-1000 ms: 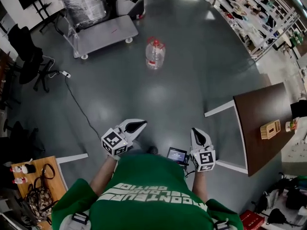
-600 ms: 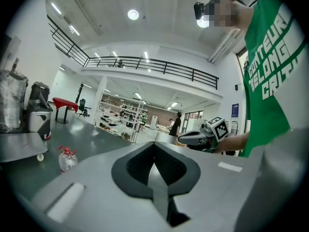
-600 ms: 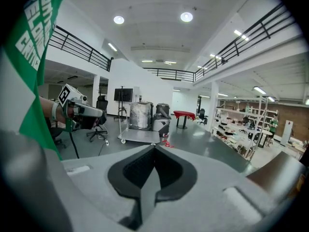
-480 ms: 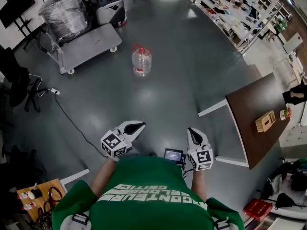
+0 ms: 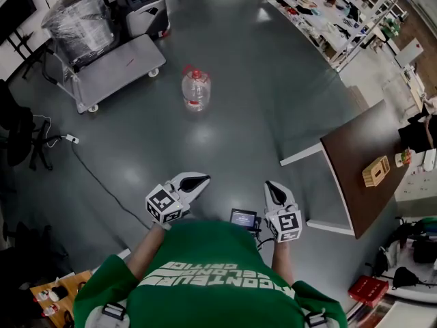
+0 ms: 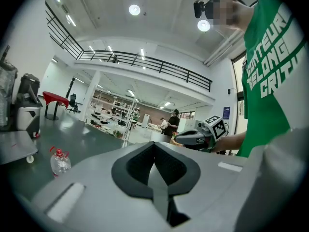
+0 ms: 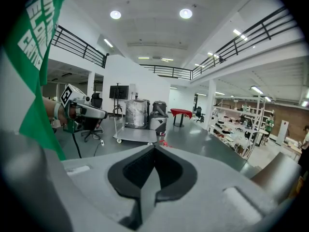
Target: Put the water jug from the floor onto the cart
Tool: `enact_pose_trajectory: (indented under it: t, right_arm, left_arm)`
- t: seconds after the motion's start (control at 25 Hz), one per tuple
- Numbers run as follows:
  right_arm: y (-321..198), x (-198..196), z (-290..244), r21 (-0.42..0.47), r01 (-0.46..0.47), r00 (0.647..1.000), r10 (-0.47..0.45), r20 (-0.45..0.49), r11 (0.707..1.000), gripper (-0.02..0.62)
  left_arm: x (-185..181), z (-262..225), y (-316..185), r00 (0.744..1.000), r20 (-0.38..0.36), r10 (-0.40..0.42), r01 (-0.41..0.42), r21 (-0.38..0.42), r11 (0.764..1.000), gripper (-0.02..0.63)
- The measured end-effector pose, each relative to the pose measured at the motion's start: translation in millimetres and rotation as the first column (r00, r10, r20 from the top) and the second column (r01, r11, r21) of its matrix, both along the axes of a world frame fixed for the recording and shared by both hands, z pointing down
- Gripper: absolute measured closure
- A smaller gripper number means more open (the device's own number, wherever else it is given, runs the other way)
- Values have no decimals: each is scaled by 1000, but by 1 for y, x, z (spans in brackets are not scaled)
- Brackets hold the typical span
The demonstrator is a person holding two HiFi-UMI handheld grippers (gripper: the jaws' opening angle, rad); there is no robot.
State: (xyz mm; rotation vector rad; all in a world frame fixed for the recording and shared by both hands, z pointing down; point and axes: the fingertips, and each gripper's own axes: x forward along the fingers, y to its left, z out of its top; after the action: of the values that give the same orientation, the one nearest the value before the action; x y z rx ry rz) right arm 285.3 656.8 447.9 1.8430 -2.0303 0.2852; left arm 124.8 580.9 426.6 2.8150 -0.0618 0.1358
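Grey floor (image 5: pixel 246 115), water jug (image 5: pixel 196 89) upright near the cart (image 5: pixel 119 63); left gripper (image 5: pixel 202 179) and right gripper (image 5: pixel 270 185) both pressed together, empty.

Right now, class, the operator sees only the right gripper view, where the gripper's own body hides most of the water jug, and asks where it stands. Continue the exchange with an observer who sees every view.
Observer: The head view shows the water jug standing upright on the open floor, with neither gripper holding it.
Operator: Does it touch the cart?
Observer: No. In the head view, bare floor separates it from the cart, which lies to its left.
Operator: Is the left gripper ready to grasp?
Observer: Not yet. The left gripper view shows the left gripper with its jaws together and nothing between them.
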Motion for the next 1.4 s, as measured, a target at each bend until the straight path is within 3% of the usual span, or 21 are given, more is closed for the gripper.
enact_pose_trajectory:
  t: [0.36, 1.0, 1.4]
  right_arm:
    - [-48, -22, -2, -24, 62, 998, -63, -15, 998, 603]
    - [-133, -138, -8, -25, 278, 956, -280, -90, 960, 603]
    - [-140, -171, -6, -62, 327, 938, -332, -95, 943, 603]
  left_arm:
    - [-17, 2, -32, 1000, -6, -25, 25, -22, 999, 597]
    - [-129, 0, -78, 989, -22, -145, 145, -11, 989, 597]
    - [-166, -4, -79, 981, -20, -195, 195, 0, 981, 597]
